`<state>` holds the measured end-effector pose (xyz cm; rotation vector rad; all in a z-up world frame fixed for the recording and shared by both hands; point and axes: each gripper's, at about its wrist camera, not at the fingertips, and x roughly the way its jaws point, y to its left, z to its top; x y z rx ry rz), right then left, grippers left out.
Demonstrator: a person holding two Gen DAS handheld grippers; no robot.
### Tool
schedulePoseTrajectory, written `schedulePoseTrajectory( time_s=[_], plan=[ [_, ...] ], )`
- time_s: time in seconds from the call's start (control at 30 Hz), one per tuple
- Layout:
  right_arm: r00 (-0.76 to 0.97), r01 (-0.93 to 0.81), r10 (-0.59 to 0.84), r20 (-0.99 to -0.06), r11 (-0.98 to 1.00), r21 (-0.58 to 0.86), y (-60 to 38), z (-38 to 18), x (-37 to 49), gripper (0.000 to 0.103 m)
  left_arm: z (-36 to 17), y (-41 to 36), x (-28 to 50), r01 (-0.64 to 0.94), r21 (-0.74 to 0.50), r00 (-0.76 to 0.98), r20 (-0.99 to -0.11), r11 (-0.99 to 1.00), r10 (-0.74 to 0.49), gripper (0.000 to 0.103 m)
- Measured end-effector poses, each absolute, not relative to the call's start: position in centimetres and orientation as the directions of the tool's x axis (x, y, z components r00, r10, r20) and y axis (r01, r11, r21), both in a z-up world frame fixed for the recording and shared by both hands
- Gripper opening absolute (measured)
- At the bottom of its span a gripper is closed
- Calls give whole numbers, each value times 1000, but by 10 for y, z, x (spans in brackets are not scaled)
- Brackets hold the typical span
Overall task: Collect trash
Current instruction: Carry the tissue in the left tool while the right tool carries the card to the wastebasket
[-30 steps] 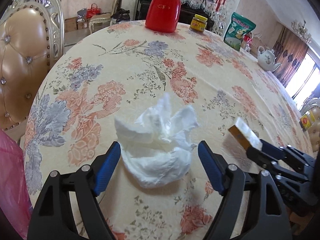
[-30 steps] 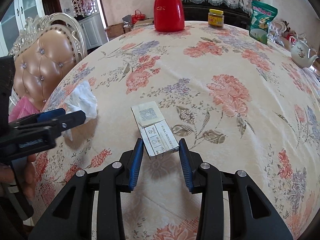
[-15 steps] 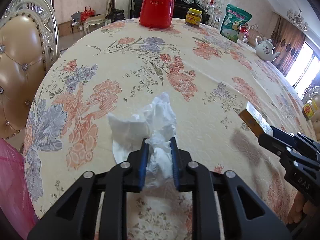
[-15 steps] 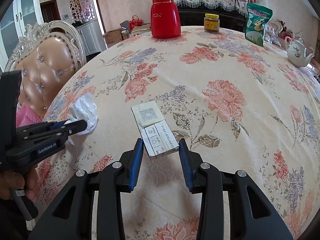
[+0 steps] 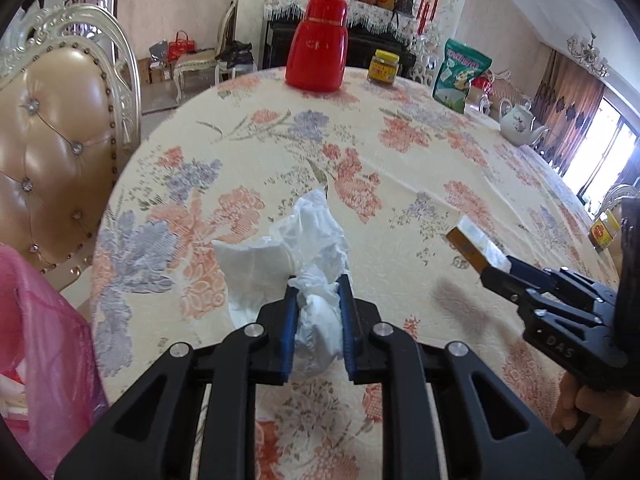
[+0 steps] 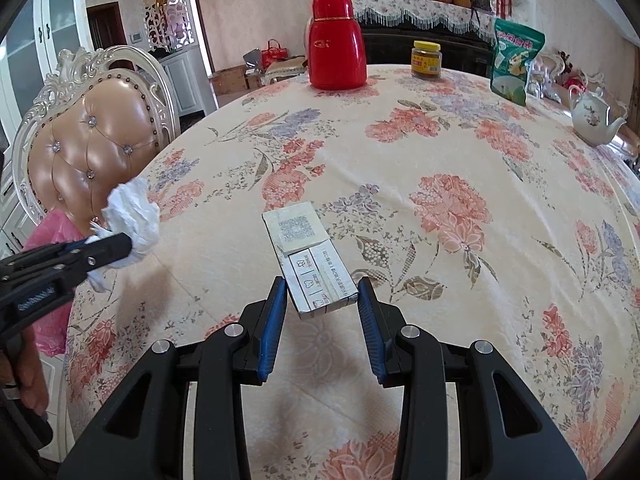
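The worktop, under a floral cloth, spreads out ahead of and beneath both pairs of tongs. At its far edge, well beyond either pair, stand a red flask, a green bag, a teapot and a small jar. A pink bag hangs off the worktop's near edge, to the outer side of the left tongs, and looks like the likely place for the trash.

The left tongs are pinched on a crumpled white tissue, most of which fans out loose beyond the tips. The right tongs clamp the near end of a flat paper box, which juts forward clear of the cloth.

Risks, as I judge them: the tissue is soft and gripped only at one bunched part, so a quick swing could tear it or let it slide out. The box is held by its end alone, so it may pivot or slip. The two pairs sit close, so crossing toward the bag could knock them together.
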<state>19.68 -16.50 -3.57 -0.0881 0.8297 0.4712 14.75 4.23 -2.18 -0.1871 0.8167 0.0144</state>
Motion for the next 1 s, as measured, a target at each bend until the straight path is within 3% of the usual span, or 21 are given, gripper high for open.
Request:
schedulePoseTrajectory(
  time_s=[1.0],
  plan=[
    [652, -529, 450, -610, 846, 59, -106, 36, 129, 35, 56, 128, 33, -231, -181, 818, -568, 956, 90, 19]
  ],
)
